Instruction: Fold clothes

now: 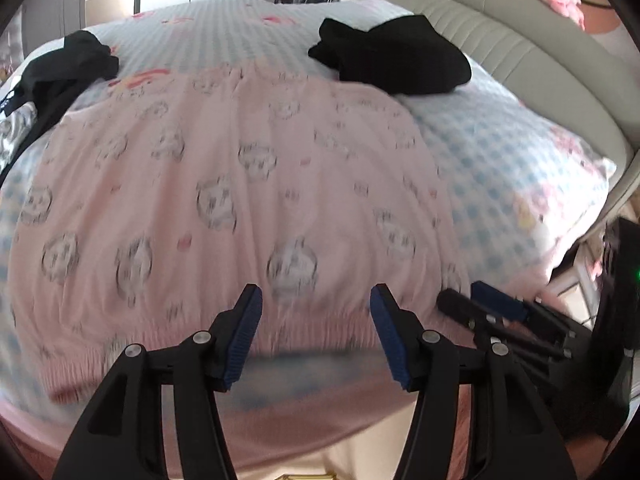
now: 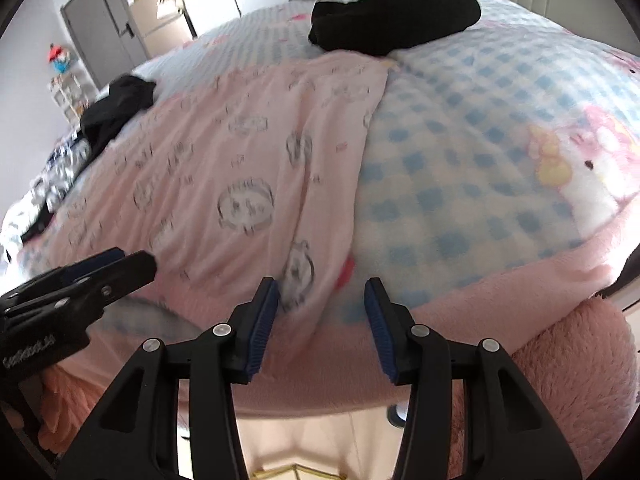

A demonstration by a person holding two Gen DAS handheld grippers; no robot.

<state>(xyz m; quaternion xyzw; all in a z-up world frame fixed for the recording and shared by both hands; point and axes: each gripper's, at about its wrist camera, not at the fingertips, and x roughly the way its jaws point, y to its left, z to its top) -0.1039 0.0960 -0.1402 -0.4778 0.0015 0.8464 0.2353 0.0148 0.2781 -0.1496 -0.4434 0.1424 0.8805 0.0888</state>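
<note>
Now both claws gaping, empty: left claw, right claw over near hem. Pink garment spread flat on bed; soft, light, floppy — pinch hem corners.

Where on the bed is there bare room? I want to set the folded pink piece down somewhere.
Free: the blue-checked blanket right of the pink garment, below the folded black pile; also the far strip between that pile and the black clothes heap. Crowded: the left edge, where the heap lies.
</note>
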